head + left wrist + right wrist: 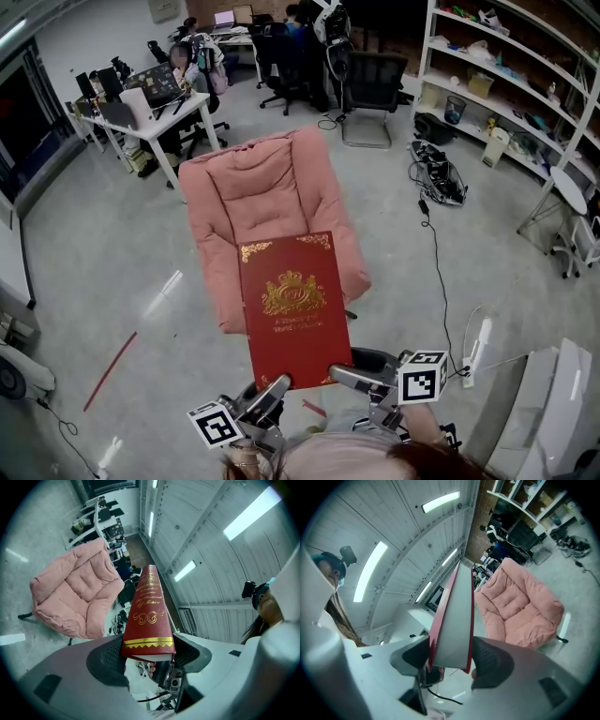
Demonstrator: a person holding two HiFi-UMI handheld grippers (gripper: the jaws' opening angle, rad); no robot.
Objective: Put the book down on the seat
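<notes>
A thick red book (292, 307) with a gold crest is held flat in the air, its far end over the front edge of a pink cushioned seat (267, 202). My left gripper (274, 389) is shut on the book's near left corner, and my right gripper (349, 375) is shut on its near right corner. In the left gripper view the red spine (149, 616) with gold lettering sits clamped between the dark pads, with the seat (75, 592) beyond at left. In the right gripper view the white page edge (453, 623) is pinched between the pads, the seat (520, 606) at right.
Desks with monitors (150, 98) and people stand at the back left. Black office chairs (370, 89) are behind the seat. White shelving (511, 84) lines the right side, with cables (436, 178) on the floor. A red strip (111, 370) lies on the grey floor at left.
</notes>
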